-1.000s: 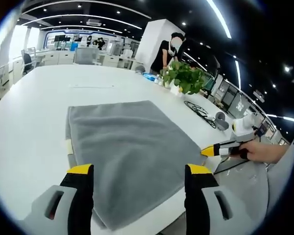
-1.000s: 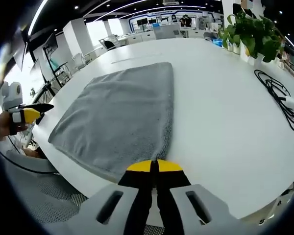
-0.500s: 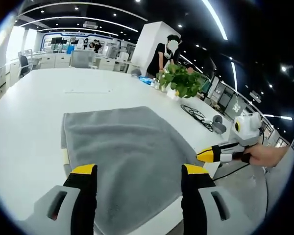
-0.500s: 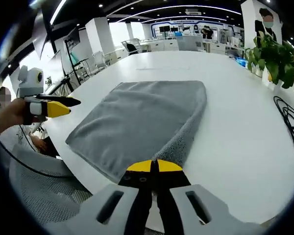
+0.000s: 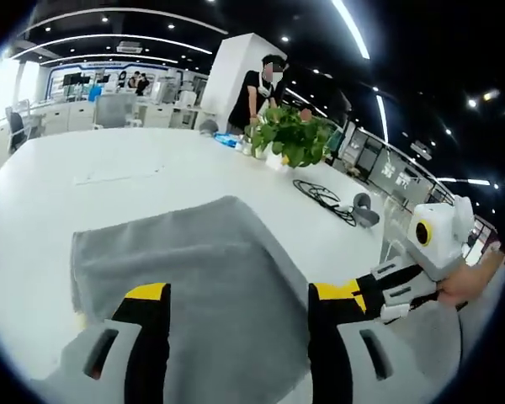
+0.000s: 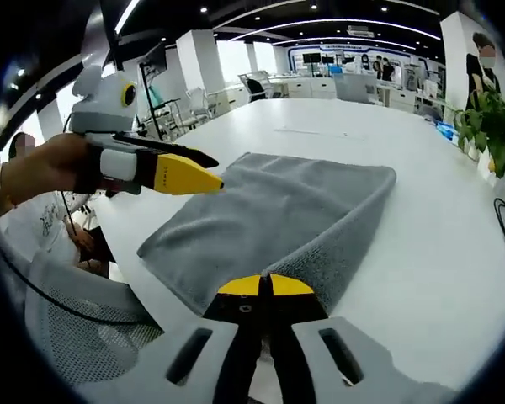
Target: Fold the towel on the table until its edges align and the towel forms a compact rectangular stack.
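Observation:
A grey towel (image 5: 194,269) lies spread on the white table (image 5: 34,210). In the left gripper view my left gripper (image 5: 240,295) hangs open above the towel's near part, its yellow-tipped jaws wide apart and nothing between them. The right gripper (image 5: 379,286), held by a hand, comes in from the right beside the towel's edge. In the right gripper view my right gripper (image 6: 265,286) is shut on the towel's (image 6: 278,210) near corner, and the thick edge rises toward its tips. The left gripper (image 6: 219,171) hovers over the towel's left edge.
A potted plant (image 5: 290,135) and a coiled black cable (image 5: 324,198) sit on the table's far right, with a person standing (image 5: 257,88) behind them. A sheet of paper (image 5: 118,175) lies beyond the towel. A mesh chair (image 6: 76,337) stands off the table's near edge.
Both grippers have closed in on each other at the towel's near edge. The left gripper now reaches over the towel's left edge. The corner in the right gripper looks raised.

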Demonstrator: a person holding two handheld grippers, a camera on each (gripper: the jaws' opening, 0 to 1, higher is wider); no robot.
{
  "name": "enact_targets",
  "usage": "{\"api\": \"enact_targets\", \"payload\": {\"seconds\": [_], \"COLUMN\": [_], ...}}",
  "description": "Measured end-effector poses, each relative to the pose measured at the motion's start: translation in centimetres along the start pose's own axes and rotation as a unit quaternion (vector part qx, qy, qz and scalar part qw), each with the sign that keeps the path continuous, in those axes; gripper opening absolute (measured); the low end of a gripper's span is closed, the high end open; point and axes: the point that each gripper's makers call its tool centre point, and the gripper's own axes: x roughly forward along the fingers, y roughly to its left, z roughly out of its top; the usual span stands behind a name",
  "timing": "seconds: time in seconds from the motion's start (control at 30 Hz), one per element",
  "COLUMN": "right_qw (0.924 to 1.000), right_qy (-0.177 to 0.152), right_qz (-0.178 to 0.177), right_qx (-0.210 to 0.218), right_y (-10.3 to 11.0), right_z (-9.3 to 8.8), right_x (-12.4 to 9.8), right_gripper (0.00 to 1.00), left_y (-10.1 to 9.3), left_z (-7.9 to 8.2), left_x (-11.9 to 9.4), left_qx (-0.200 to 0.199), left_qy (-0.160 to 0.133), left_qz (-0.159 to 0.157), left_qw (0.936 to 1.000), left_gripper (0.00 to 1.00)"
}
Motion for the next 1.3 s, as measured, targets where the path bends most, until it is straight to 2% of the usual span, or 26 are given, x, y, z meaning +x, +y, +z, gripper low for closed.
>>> {"api": "enact_targets", "payload": {"seconds": [0.17, 0.23, 0.33, 0.43, 0.57, 0.7, 0.73, 0.77, 0.97, 1.13, 1.3], "right_qw": [1.0, 1.0, 1.0, 1.0, 0.9996, 0.9996, 0.9997, 0.9997, 0.9999, 0.9998, 0.9998], "right_qy": [0.0, 0.0, 0.001, 0.0, 0.004, -0.002, -0.003, -0.002, -0.004, -0.004, -0.004], "right_qz": [-0.002, -0.002, -0.002, -0.002, -0.007, -0.006, -0.005, -0.003, 0.008, 0.011, 0.011], "right_qx": [-0.003, -0.002, -0.001, -0.002, -0.026, -0.027, -0.025, -0.024, -0.014, -0.018, -0.016], "right_y": [0.0, -0.1, -0.3, -0.3, -0.4, -0.5, -0.4, -0.3, -0.1, -0.3, -0.7], "right_z": [0.0, -0.1, -0.1, -0.1, 0.1, 0.4, 0.4, 0.5, 1.1, 0.9, 1.1], "right_x": [-0.1, 0.1, 0.1, -0.2, -0.2, -0.1, 0.0, 0.0, -0.2, -0.1, -0.6], "right_gripper": [0.0, 0.0, 0.0, 0.0, 0.0, 0.0, 0.0, 0.0, 0.0, 0.0, 0.0], "left_y": [-1.1, -2.1, -3.3, -4.2, -4.4, -4.7, -3.7, -3.6, -3.8, -3.7, -4.2], "left_z": [1.1, 1.4, 2.4, 2.7, 2.6, 2.4, 2.1, 1.8, 1.3, 1.4, 0.9], "left_x": [3.0, 4.6, 6.3, 8.1, 10.2, 11.9, 12.5, 12.8, 14.9, 16.0, 16.4], "left_qx": [0.023, 0.036, 0.051, 0.057, 0.056, 0.084, 0.109, 0.116, 0.097, 0.076, 0.093], "left_qy": [0.016, 0.036, 0.037, 0.046, 0.06, 0.077, 0.081, 0.086, 0.095, 0.088, 0.108], "left_qz": [-0.028, -0.048, -0.067, -0.078, -0.088, -0.089, -0.079, -0.077, -0.077, -0.066, -0.074], "left_qw": [0.9992, 0.9976, 0.9957, 0.9943, 0.9928, 0.9895, 0.9876, 0.9866, 0.9878, 0.9911, 0.987], "left_gripper": [0.65, 0.64, 0.63, 0.62, 0.6, 0.57, 0.55, 0.54, 0.48, 0.25, 0.24]}}
